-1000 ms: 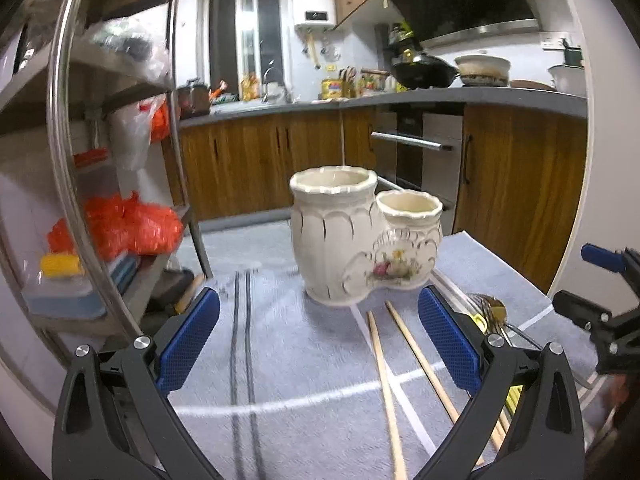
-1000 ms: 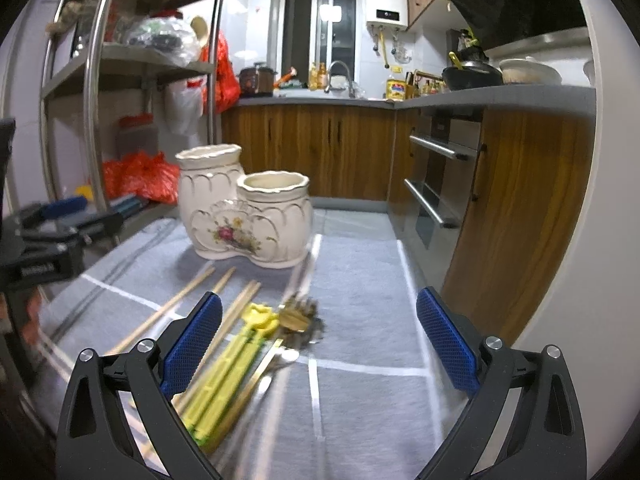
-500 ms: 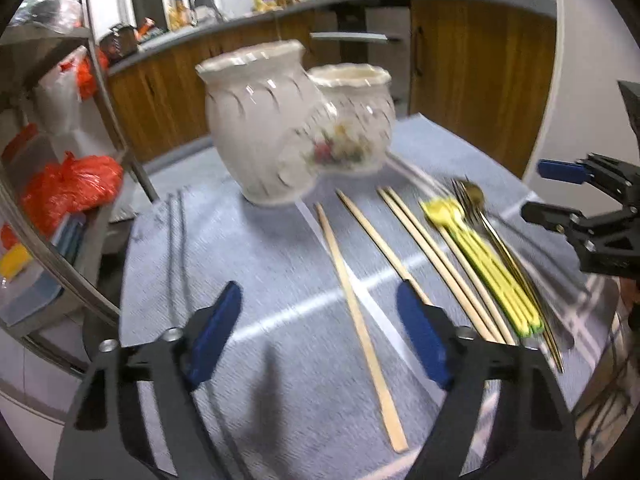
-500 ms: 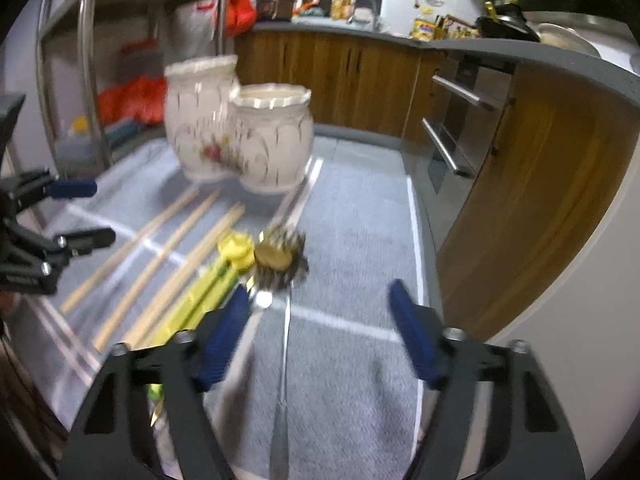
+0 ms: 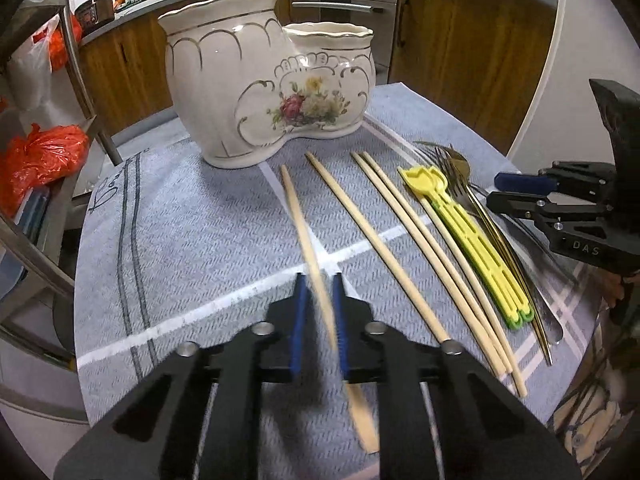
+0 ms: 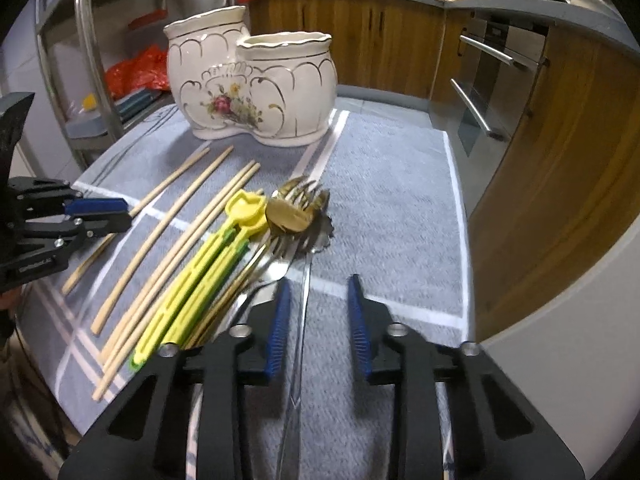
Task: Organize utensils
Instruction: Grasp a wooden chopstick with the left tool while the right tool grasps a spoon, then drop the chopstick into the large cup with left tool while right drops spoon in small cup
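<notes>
Both hand-held grippers have dropped toward the surface and narrowed. Left hand-held gripper (image 5: 318, 312) straddles the leftmost chopstick (image 5: 298, 216), pads nearly closed on it; whether they grip it I cannot tell. Right hand-held gripper (image 6: 318, 320) is released, its fingers either side of a silver handle (image 6: 305, 292). Other chopsticks (image 5: 404, 240), yellow utensils (image 6: 200, 280) and forks (image 6: 304, 200) lie on the grey cloth (image 6: 392, 200), before the holder (image 6: 256, 92).

Counter's covered with a gray cloth (image 5: 192, 220). White double vase (image 5: 260, 92) sits toward the far edge; chopsticks (image 5: 384, 240), yellow utensils (image 5: 472, 240) and forks (image 6: 308, 200) lie side by side nearer the front.
</notes>
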{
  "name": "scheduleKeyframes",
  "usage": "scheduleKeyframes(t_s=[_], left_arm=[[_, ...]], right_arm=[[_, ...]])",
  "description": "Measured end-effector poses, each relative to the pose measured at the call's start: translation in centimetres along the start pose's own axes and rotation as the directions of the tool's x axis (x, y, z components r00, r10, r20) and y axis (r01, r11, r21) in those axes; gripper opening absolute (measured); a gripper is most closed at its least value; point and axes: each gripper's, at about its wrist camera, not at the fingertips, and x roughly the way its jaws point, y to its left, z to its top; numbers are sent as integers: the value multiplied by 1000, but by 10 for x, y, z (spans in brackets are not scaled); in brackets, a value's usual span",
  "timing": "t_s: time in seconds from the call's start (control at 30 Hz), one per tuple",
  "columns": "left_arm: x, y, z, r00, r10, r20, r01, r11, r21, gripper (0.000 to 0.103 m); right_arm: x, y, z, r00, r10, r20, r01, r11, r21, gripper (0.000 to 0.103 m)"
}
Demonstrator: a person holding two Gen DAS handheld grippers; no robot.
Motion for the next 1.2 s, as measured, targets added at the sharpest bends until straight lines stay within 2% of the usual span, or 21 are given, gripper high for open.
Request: scheduleKeyframes(t_s=[0.07,0.1,0.37,0.53,0.73,0.8,0.9,1.03,1.1,1.2], left_arm=[[1,3,1,1000,-5,8,5,1000,-7,7],[2,5,2,1000,-4,12,5,1000,-12,6],[-14,10,1,998,-3,62,2,1000,9,6],[-29,13,1,996,-4,90,3,1000,15,6],[-51,17,8,984,-18,175,17,1000,9,6],[-63,17,12,972,-40,232,38,999,16,6],[-76,17,20,952,-40,302,32,999,32,6],[-90,21,40,918,-42,395,30,999,36,6],[-96,27,57,897,-32,440,21,999,29,6],[-99,42,88,875,-42,483,50,999,-4,6]], right_arm=[[0,-3,0,1000,18,1,-18,1000,16,6],[0,-3,1,1000,13,3,-13,1000,20,5],[-20,-11,-1,997,-17,79,14,999,36,4],[-32,-9,5,991,-4,132,0,999,33,4],[-52,-3,21,968,38,250,-47,998,31,4],[-62,-1,29,949,53,310,-62,998,19,4],[-75,6,44,918,56,393,-57,998,-9,4],[-80,11,68,885,63,462,-54,998,-32,2],[-80,11,87,867,68,494,-60,998,-32,2],[-78,10,116,846,69,528,-63,998,-28,2]])
